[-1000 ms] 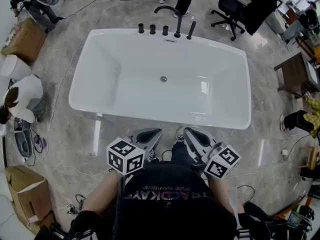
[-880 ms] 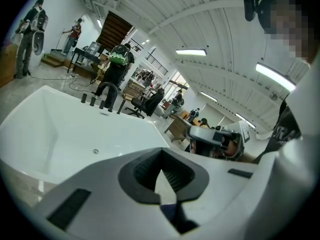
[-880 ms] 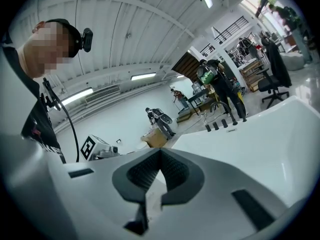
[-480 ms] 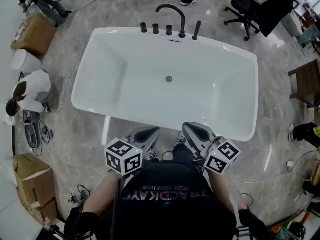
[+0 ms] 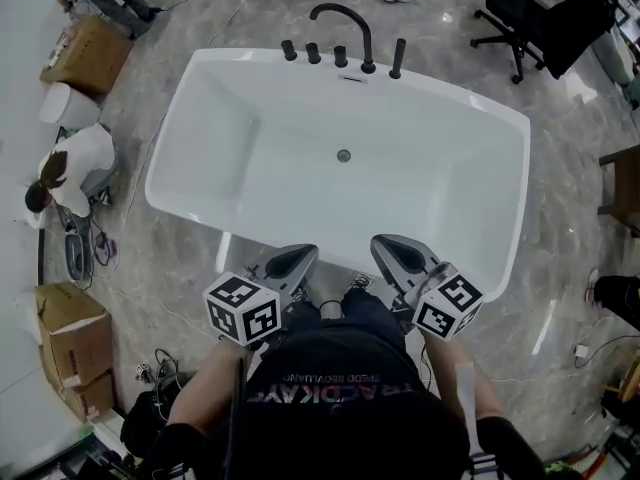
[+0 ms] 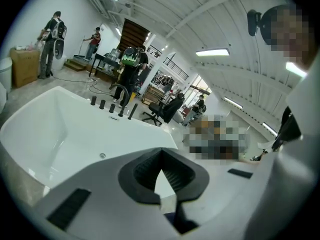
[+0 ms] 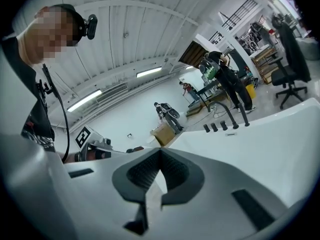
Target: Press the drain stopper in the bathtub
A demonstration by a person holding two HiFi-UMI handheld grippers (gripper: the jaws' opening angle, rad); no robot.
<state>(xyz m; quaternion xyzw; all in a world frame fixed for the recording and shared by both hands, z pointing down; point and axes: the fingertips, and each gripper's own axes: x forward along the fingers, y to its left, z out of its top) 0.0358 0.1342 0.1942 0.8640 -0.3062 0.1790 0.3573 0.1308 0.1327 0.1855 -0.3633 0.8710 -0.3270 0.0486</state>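
The white bathtub [image 5: 230,108] fills the middle of the head view, and its small round metal drain stopper [image 5: 344,155] sits on the tub floor near the centre. A black arched faucet [image 5: 345,13] with several black knobs stands on the far rim. My left gripper [image 5: 290,263] and right gripper [image 5: 398,256] are held close to my chest above the near rim, far from the stopper. Both are shut with nothing between their pads. The left gripper view shows its own gripper [image 6: 161,154] with the stopper [image 6: 102,155] beyond. The right gripper [image 7: 160,153] points along the tub [image 7: 280,144].
A person crouches on the marble floor at the left [image 5: 70,173]. Cardboard boxes stand at lower left [image 5: 70,343] and upper left [image 5: 85,48]. A black office chair [image 5: 545,13] is at upper right. Cables lie on the floor around the tub.
The head view has moved forward and right, so the tub sits closer and larger. Both grippers stay shut near my chest.
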